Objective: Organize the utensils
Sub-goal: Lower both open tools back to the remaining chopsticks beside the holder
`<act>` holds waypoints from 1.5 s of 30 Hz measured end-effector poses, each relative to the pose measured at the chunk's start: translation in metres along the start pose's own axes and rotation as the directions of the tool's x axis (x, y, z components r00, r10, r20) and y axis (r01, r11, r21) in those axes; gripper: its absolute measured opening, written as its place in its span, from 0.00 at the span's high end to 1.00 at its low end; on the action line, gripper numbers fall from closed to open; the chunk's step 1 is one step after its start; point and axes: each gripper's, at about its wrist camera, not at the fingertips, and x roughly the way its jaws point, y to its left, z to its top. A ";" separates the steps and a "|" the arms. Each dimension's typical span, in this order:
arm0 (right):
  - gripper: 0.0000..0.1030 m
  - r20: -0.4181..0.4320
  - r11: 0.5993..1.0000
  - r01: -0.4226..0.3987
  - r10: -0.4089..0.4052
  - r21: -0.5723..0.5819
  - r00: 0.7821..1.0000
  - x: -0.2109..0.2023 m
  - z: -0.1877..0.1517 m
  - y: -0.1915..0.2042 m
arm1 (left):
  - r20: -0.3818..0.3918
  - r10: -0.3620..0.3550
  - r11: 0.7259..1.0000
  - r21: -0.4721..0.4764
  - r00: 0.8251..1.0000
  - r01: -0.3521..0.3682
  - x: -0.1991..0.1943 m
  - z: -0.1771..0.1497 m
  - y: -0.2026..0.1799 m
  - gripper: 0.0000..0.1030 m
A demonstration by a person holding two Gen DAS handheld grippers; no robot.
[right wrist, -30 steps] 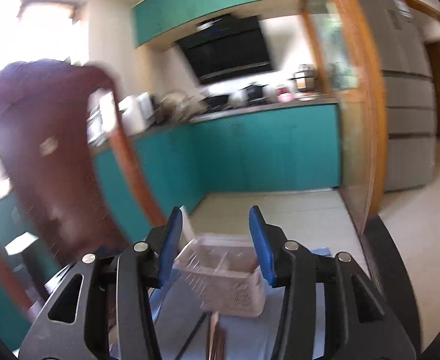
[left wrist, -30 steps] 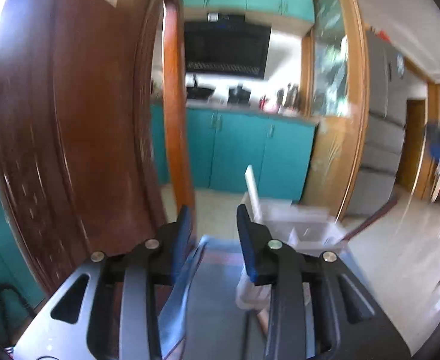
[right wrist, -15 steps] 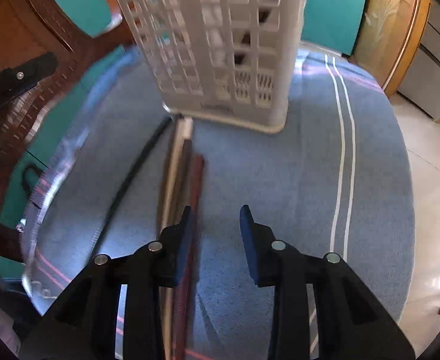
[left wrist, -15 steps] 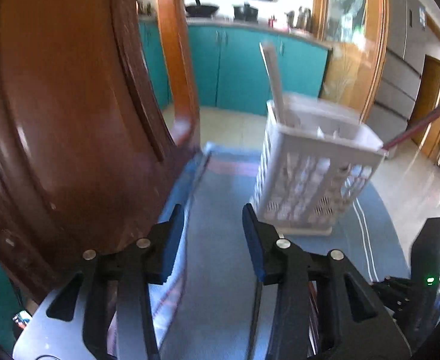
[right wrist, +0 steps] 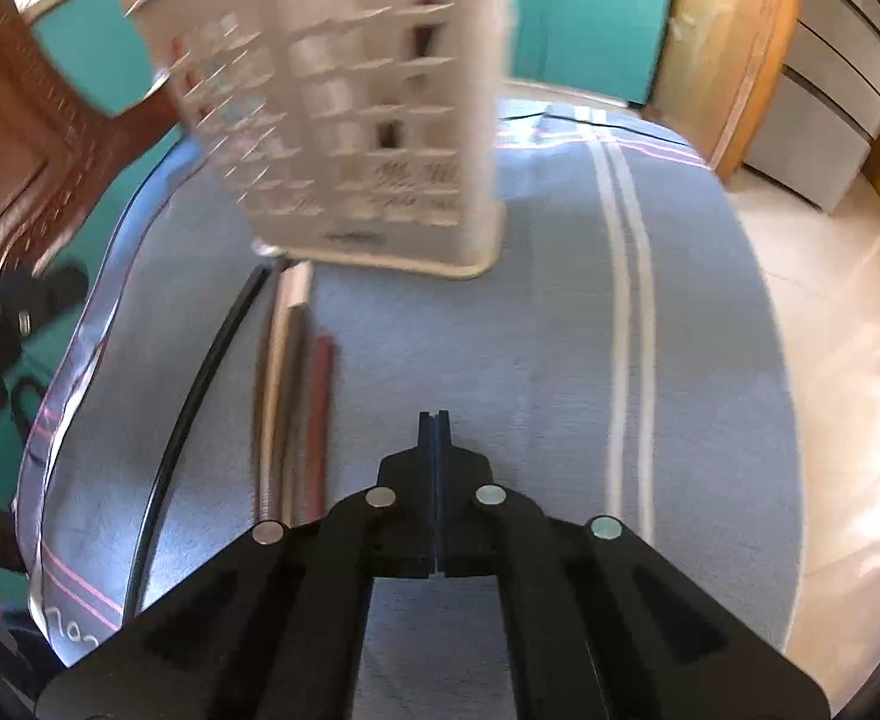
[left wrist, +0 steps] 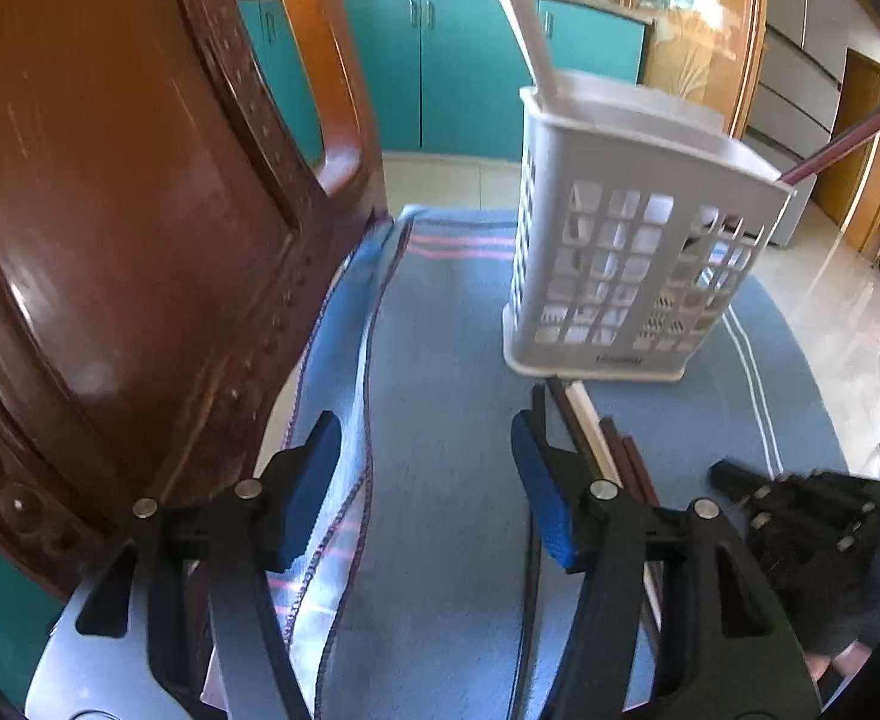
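A white slotted utensil basket [left wrist: 632, 264] stands on a blue cloth [left wrist: 440, 480]; a white utensil and a dark red stick lean out of it. The basket shows again in the right wrist view [right wrist: 356, 120]. Several chopsticks [right wrist: 296, 396], pale, brown and dark red, lie side by side on the cloth in front of it, with a thin black stick [right wrist: 194, 408] to their left. My left gripper [left wrist: 428, 480] is open and empty above the cloth, left of the chopsticks [left wrist: 608, 456]. My right gripper [right wrist: 434, 426] is shut and empty, just right of the chopsticks.
A carved brown wooden chair back [left wrist: 140, 210] stands close on the left. The cloth-covered table [right wrist: 710, 360] drops off to a tiled floor on the right. The right gripper shows at the left wrist view's right edge [left wrist: 800, 516]. Teal cabinets stand behind.
Both grippers have tilted down from the kitchen toward the table. My left gripper has opened wider. My right gripper has closed its jaws and come nearer the chopsticks.
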 end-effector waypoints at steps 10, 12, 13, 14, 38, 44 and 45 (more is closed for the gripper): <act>0.86 0.026 0.995 -0.033 0.030 0.098 0.999 -0.010 0.000 -0.015 | -0.077 -0.029 0.997 0.070 0.997 0.034 0.022 -0.002 -0.022 0.35; 0.79 0.028 0.995 -0.031 0.028 0.093 0.999 -0.009 0.000 -0.018 | -0.083 -0.024 0.997 0.075 0.996 0.030 0.025 -0.004 -0.025 0.33; 0.75 0.027 0.995 -0.030 0.028 0.092 0.999 -0.011 -0.001 -0.016 | -0.088 -0.021 0.997 0.078 0.996 0.028 0.027 -0.004 -0.026 0.33; 0.71 0.026 0.995 -0.030 0.028 0.092 0.999 -0.012 -0.001 -0.017 | -0.091 -0.019 0.997 0.079 0.996 0.026 0.026 -0.004 -0.025 0.33; 0.49 0.006 0.997 -0.002 0.001 0.077 1.000 -0.002 0.002 -0.023 | -0.174 0.007 0.987 0.157 0.985 0.021 0.055 -0.024 -0.045 0.28; 0.47 0.007 0.997 -0.001 0.000 0.076 1.000 -0.003 0.001 -0.023 | -0.185 0.024 0.984 0.176 0.982 0.009 0.064 -0.029 -0.050 0.28; 0.47 0.007 0.997 0.001 -0.001 0.077 1.000 -0.003 0.001 -0.024 | -0.188 0.026 0.984 0.176 0.982 0.007 0.066 -0.030 -0.050 0.28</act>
